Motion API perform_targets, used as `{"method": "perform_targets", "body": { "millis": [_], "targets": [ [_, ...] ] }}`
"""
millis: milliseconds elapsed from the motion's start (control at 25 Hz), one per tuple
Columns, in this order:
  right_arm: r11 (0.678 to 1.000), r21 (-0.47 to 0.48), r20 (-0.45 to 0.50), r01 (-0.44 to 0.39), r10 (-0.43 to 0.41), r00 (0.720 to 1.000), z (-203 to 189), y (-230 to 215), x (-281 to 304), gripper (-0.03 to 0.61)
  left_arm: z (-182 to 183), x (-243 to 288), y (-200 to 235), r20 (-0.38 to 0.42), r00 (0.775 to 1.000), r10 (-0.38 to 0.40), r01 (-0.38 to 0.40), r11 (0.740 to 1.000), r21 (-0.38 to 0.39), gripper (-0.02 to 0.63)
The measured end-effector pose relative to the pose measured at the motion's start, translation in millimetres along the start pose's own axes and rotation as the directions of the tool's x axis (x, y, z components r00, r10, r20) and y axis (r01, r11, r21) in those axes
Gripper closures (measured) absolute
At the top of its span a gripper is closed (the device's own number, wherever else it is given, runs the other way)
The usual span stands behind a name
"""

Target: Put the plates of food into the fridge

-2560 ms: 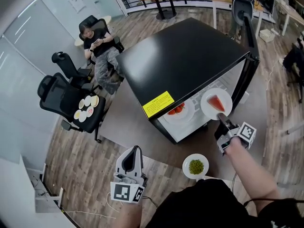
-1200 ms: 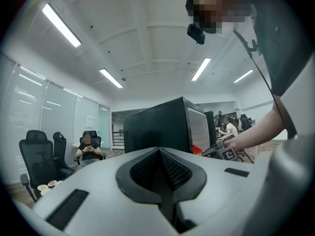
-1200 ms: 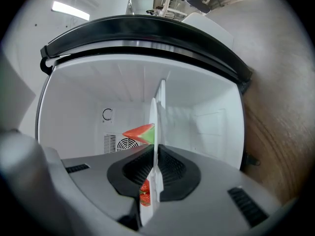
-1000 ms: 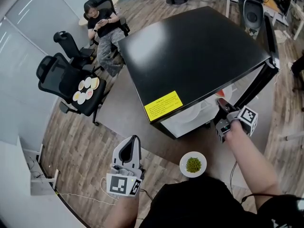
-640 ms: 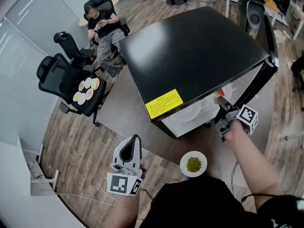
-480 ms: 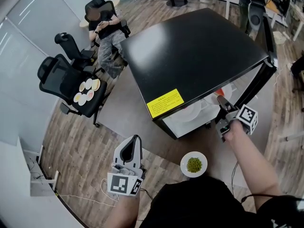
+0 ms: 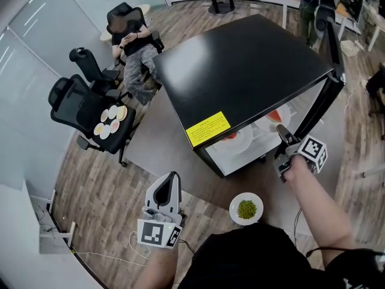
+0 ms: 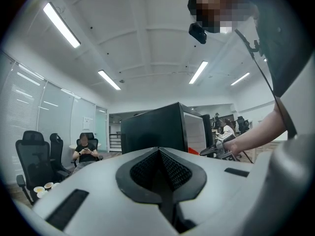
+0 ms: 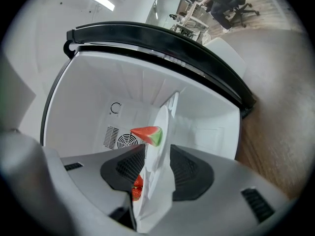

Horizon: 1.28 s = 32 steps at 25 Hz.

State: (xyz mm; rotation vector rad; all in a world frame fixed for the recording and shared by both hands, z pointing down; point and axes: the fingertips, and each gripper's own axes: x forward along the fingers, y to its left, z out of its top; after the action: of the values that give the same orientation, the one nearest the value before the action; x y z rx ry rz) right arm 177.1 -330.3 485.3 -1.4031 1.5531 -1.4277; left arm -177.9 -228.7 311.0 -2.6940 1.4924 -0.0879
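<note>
Right gripper view: with right gripper (image 9: 157, 152) just opening, slack around watermelon plate (image 9: 161, 124) in fridge (image 9: 118, 82), withdraw straight back, sparing rim; keep closed, empty left gripper (image 8: 158, 154) parked.

A glossy black fridge (image 7: 240, 71) with a yellow label (image 7: 207, 129) and a white interior frames a white plate (image 9: 158, 151) bearing a red, green-rinded watermelon slice (image 9: 147, 133). Green peas (image 7: 246, 209) fill a second white plate (image 7: 234, 215). The white left claw (image 7: 171, 176) carries a black-and-white square marker over the brown wood-plank floor (image 7: 90, 197).
</note>
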Motion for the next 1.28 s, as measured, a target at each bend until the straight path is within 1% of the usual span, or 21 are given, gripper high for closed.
{"method": "perform_targets", "body": {
  "millis": [120,200,280,360,480,640,720,840,960,1080,1280],
  "targets": [
    [1.000,-0.029,0.027,-0.002,0.002,1.000,2.8,-0.5,-7.8,0.437,2.8,-0.9,-1.3,0.009,1.000,-0.006,0.006,1.000,0.000,0.609],
    [0.999,-0.034,0.052,-0.031,0.033,0.998,4.5,3.4,-14.7,0.437,4.7,-2.6,-3.1,0.014,1.000,-0.011,0.011,1.000,0.004,0.609],
    [0.997,-0.018,0.079,-0.073,0.074,0.994,6.7,8.1,-21.8,0.438,6.9,-4.3,-6.3,0.020,1.000,-0.021,0.021,1.000,0.015,0.609],
    [0.995,-0.004,0.100,-0.097,0.097,0.990,8.4,10.5,-29.2,0.438,9.5,-5.8,-9.0,0.028,0.999,-0.033,0.033,0.999,0.016,0.609],
    [0.995,-0.012,0.109,-0.099,0.100,0.989,6.4,12.5,-41.2,0.438,13.2,-9.0,-14.1,0.037,0.998,-0.054,0.053,0.998,0.021,0.609],
    [0.995,-0.007,0.117,-0.098,0.098,0.988,-0.9,13.0,-58.6,0.439,13.0,-15.8,-28.4,0.023,0.994,-0.109,0.107,0.992,0.066,0.609],
    [0.995,-0.001,0.118,-0.104,0.103,0.988,-6.8,13.6,-67.0,0.439,11.3,-22.0,-32.0,0.014,0.992,-0.124,0.123,0.990,0.065,0.609],
    [0.996,0.019,0.126,-0.090,0.087,0.988,-17.7,11.5,-80.4,0.439,12.0,-34.6,-33.1,0.013,0.990,-0.144,0.143,0.989,0.046,0.609],
    [0.996,0.028,0.132,-0.080,0.076,0.988,-28.1,7.5,-96.6,0.439,11.8,-49.2,-31.3,0.023,0.991,-0.129,0.128,0.991,0.023,0.609],
    [0.997,0.036,0.129,-0.069,0.064,0.990,-43.9,-2.1,-111.2,0.439,3.3,-64.1,-28.7,0.016,0.993,-0.119,0.119,0.993,0.007,0.609],
    [0.996,0.086,0.112,-0.012,0.002,0.994,-81.0,-29.8,-133.6,0.439,-7.1,-89.8,-13.4,-0.003,0.994,-0.107,0.107,0.994,-0.006,0.609]
  ]
}}
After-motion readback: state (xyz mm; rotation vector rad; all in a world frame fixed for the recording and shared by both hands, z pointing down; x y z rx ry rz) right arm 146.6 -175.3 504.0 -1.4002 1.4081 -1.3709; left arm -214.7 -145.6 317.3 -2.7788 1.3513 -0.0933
